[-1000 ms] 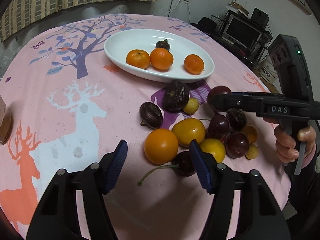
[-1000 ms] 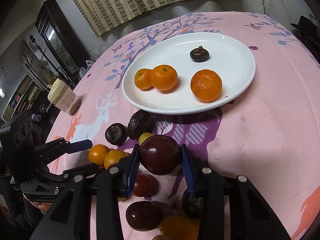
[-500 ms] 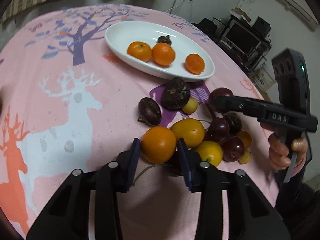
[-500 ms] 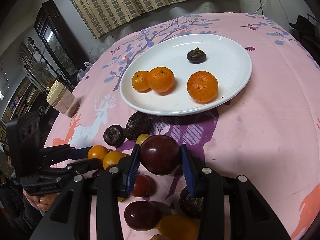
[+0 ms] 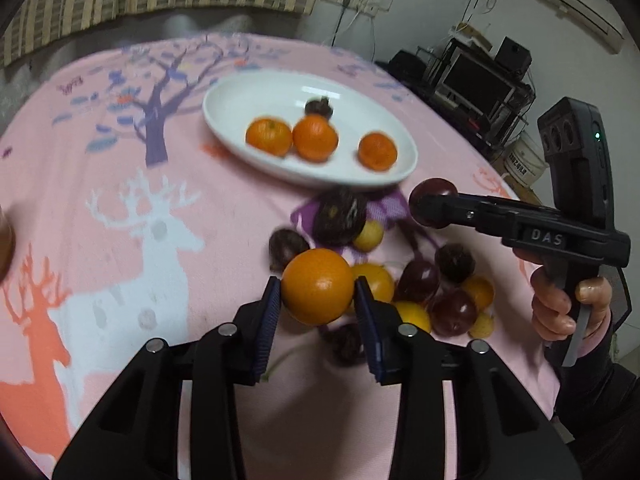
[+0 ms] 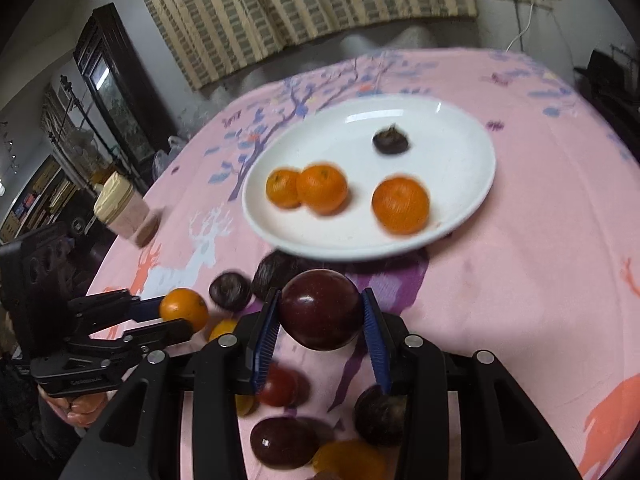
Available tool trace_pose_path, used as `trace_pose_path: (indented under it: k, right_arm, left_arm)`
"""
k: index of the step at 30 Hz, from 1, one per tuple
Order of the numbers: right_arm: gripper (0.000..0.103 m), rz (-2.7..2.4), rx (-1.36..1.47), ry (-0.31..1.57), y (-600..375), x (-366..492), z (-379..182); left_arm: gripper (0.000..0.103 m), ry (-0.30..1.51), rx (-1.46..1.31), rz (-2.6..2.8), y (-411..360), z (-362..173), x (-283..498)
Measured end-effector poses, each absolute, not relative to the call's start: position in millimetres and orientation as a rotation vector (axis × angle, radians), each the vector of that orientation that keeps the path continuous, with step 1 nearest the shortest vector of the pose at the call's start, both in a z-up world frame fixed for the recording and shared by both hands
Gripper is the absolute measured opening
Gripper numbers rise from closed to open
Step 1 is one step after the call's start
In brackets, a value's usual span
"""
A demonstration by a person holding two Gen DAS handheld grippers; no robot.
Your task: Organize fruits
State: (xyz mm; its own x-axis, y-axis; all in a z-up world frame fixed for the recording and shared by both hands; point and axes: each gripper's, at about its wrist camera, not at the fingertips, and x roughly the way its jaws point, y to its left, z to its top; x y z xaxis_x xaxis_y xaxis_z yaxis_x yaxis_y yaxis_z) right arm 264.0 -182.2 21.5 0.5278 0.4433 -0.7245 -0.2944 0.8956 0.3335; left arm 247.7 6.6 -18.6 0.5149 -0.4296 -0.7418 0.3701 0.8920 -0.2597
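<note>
My left gripper (image 5: 317, 312) is shut on an orange (image 5: 318, 286) and holds it above the loose fruit pile (image 5: 420, 288); it also shows in the right wrist view (image 6: 176, 318). My right gripper (image 6: 320, 322) is shut on a dark red plum (image 6: 320, 309) held above the table, also seen in the left wrist view (image 5: 434, 202). A white oval plate (image 6: 460, 152) beyond holds three mandarins (image 6: 400, 205) and a small dark fruit (image 6: 390, 142).
A pink tablecloth with deer and tree prints (image 5: 120, 200) covers the round table. A jar with a cream lid (image 6: 120, 208) stands at the left edge. Dark mangosteen-like fruits (image 5: 338, 210), plums and yellow fruits lie between plate and grippers.
My left gripper closed on the orange and lifted it off the table. My right gripper still holds the plum and has risen slightly.
</note>
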Motion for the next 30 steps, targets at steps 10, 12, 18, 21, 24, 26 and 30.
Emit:
trace_pose_path:
  k: [10,12,18,21,24,26,30]
  right_arm:
    - [0.041,0.263,0.154,0.775,-192,333,34]
    - [0.041,0.253,0.156,0.775,-192,348,33]
    - [0.061,0.246,0.164,0.789,-190,358,25]
    - [0.075,0.261,0.151,0.754,-189,343,38]
    - [0.081,0.296,0.136,0.711,-185,320,51]
    - [0.081,0.318,0.135,0.707,-183,309,55]
    - [0.081,0.401,0.187,0.724,-178,285,53]
  left_arm:
    - [0.037,0.781,-0.138,-0.367,-21,30,355]
    - [0.037,0.789,-0.145,-0.332,-24,27,375]
    - [0.088,0.758,-0.126,-0.24,-23,33,375]
    - [0.096,0.677,-0.11,-0.202,-17,56,353]
    - [0.098,0.659,-0.108,-0.198,-13,66,333]
    - [0.098,0.662,-0.102,-0.203,-10,64,318]
    - [0.098,0.672,-0.057,-0.176,-4,45,283]
